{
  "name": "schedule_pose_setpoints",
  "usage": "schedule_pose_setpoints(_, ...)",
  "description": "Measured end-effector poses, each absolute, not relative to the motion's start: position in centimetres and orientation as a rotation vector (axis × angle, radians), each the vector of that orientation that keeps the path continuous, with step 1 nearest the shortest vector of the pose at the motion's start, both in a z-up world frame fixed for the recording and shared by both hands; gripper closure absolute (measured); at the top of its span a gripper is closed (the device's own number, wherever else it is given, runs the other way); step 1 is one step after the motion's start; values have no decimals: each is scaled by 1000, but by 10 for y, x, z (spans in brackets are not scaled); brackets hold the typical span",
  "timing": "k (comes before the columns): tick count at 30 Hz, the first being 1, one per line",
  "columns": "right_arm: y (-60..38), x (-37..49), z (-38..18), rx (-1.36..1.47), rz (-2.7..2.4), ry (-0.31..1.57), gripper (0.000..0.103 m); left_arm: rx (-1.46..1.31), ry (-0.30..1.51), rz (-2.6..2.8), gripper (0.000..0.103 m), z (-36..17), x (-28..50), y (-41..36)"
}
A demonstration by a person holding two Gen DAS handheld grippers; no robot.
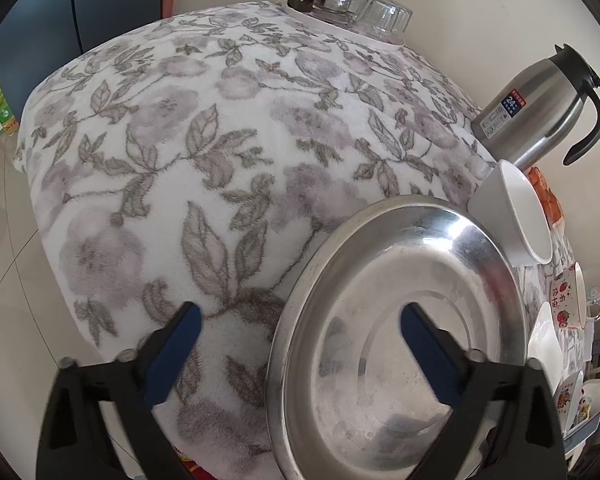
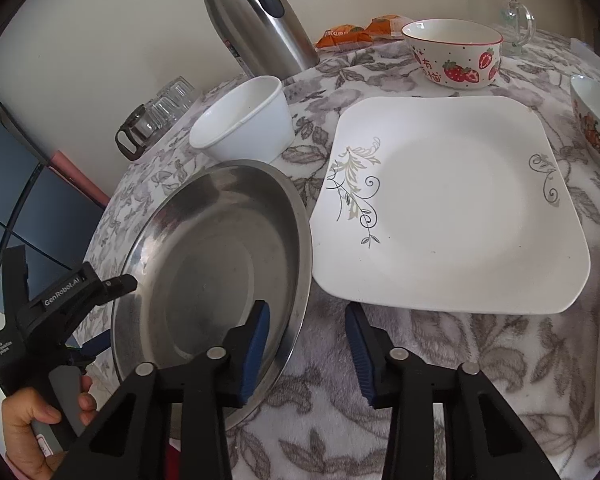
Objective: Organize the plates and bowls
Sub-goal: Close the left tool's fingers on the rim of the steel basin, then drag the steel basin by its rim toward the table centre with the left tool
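1. Left gripper [image 1: 300,320] hangs spread wide across the steel plate's [image 1: 400,320] near-left rim, pads clear of the metal; nothing grasped.
2. The steel plate lies on the floral cloth [image 1: 180,160], the white bowl [image 2: 246,120] just behind it.
3. Right gripper [image 2: 307,350] straddles that plate's right rim, jaws not yet pinching; the square plate [image 2: 452,200] sits just right.

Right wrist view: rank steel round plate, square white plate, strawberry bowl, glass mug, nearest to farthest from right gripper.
1. Steel round plate, its rim between the right gripper fingers, left.
2. Square white plate, just ahead.
3. Strawberry bowl, behind it.
4. Glass mug, far right corner.
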State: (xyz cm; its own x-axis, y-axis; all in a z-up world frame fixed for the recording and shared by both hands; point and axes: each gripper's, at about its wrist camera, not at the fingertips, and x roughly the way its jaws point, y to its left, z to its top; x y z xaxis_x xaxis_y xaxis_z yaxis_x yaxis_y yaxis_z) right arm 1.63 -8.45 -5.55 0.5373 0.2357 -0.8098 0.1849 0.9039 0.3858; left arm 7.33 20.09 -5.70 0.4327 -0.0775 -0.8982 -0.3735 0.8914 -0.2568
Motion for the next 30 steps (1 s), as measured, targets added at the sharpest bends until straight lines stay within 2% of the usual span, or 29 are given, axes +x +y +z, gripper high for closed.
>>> schedule_pose_setpoints(2, -84, 18, -57, 461, 33, 1017, 68, -457, 1128, 183, 45, -59, 75, 200)
schedule_pose_setpoints(8, -81, 18, -57, 462, 68, 1014, 83, -494, 1123, 187, 77, -61, 73, 206)
schedule_pose_setpoints(9, -80, 19, -56, 461, 78, 1011, 86, -495, 1120, 188, 78, -61, 72, 207)
schedule_pose_setpoints(30, -79, 7, -29, 428, 108, 940, 86, -503, 1028, 132, 81, -33, 64, 205)
